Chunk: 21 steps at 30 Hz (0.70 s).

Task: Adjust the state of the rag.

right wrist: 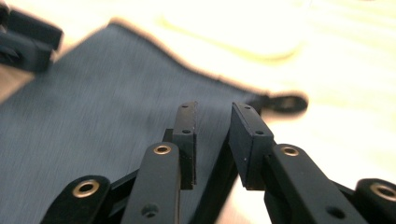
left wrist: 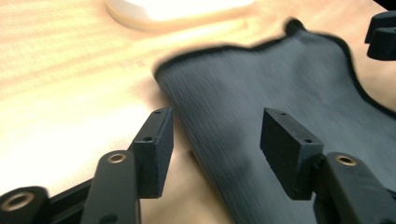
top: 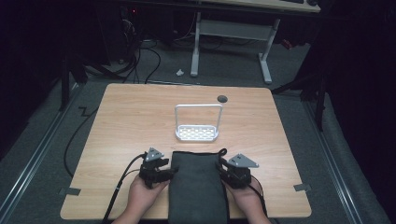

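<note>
Jaws of both grippers stand open, nothing pressed between the pads. High view: the left gripper (top: pixel 172 171) sits at the 9 o'clock edge of the dark grey cloth (top: pixel 197 186), the right gripper (top: pixel 220 169) at its 3 o'clock edge. This flat, rectangular cloth lies at the near edge of the wooden table (top: pixel 126 121). At 12 o'clock from it stands a white perforated tray with a tall wire handle (top: pixel 197 133).

Left gripper view: wide-set black jaws straddle the cloth's (left wrist: pixel 280 93) hemmed edge; wood grain is blurred.

Right gripper view: narrower jaws hover over woven fabric (right wrist: pixel 107 93), with a small loop (right wrist: pixel 285 103) at its corner.
</note>
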Each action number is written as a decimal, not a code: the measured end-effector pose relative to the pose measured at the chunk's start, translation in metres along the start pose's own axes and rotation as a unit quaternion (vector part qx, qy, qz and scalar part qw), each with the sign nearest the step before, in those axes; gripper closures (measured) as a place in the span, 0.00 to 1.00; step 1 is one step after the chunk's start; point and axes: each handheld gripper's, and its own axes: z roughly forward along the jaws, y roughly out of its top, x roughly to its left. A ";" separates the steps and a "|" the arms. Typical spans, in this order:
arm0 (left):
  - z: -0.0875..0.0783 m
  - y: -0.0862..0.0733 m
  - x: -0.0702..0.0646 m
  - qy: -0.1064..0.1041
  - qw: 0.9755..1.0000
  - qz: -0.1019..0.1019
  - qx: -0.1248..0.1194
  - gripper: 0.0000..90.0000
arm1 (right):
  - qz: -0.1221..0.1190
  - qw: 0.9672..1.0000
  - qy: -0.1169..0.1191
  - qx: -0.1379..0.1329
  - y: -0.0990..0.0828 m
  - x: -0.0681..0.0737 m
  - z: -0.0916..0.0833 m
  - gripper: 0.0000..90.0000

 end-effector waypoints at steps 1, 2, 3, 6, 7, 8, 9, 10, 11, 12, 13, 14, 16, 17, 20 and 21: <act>0.003 0.003 0.002 0.003 1.000 -0.003 -0.003 0.48 | 0.000 1.000 0.000 0.000 0.000 0.000 0.000 0.78; 0.006 0.006 0.004 0.002 1.000 -0.008 -0.003 0.48 | 0.010 1.000 0.002 0.005 0.004 -0.002 0.006 0.76; 0.009 0.007 0.006 -0.001 1.000 -0.013 -0.003 0.47 | 0.017 1.000 0.003 0.024 0.006 -0.004 0.020 0.74; 0.016 0.008 0.008 -0.004 1.000 -0.029 0.000 0.47 | 0.003 0.999 -0.011 0.045 0.005 -0.004 0.029 0.69; 0.018 0.008 0.009 -0.005 1.000 -0.031 0.003 0.47 | 0.004 0.998 -0.018 0.053 0.004 -0.006 0.030 0.67; 0.020 0.007 0.009 -0.003 0.999 -0.032 0.006 0.47 | 0.009 0.998 -0.015 0.057 0.002 -0.008 0.030 0.65; 0.022 0.006 0.010 -0.001 1.000 -0.029 0.010 0.47 | 0.013 0.997 -0.008 0.069 -0.001 -0.012 0.030 0.63; 0.022 0.006 0.010 -0.001 1.000 -0.029 0.010 0.48 | 0.015 0.997 -0.010 0.075 -0.002 -0.013 0.030 0.62; 0.024 0.006 0.010 0.001 1.000 -0.028 0.011 0.48 | 0.015 0.997 -0.010 0.075 -0.002 -0.013 0.030 0.62; 0.024 0.005 0.010 0.001 1.000 -0.028 0.013 0.48 | 0.016 0.997 -0.011 0.077 -0.004 -0.015 0.030 0.61; 0.024 0.005 0.010 0.003 1.000 -0.027 0.013 0.48 | 0.018 0.997 -0.013 0.079 -0.005 -0.016 0.031 0.61; 0.024 0.005 0.009 0.003 1.000 -0.027 0.013 0.48 | 0.021 0.996 -0.014 0.081 -0.006 -0.017 0.031 0.60; 0.024 0.003 0.009 -0.002 1.000 -0.026 0.011 0.51 | 0.035 0.996 -0.010 0.086 -0.009 -0.018 0.034 0.60; 0.024 0.003 0.009 -0.004 1.000 -0.026 0.012 0.53 | 0.039 0.996 -0.007 0.084 -0.008 -0.019 0.035 0.59; 0.024 0.001 0.008 -0.006 1.000 -0.024 0.010 0.56 | 0.050 0.995 -0.001 0.083 -0.007 -0.018 0.038 0.53; 0.024 0.001 0.008 -0.009 1.000 -0.026 0.010 0.58 | 0.046 0.996 -0.002 0.081 -0.007 -0.017 0.039 0.53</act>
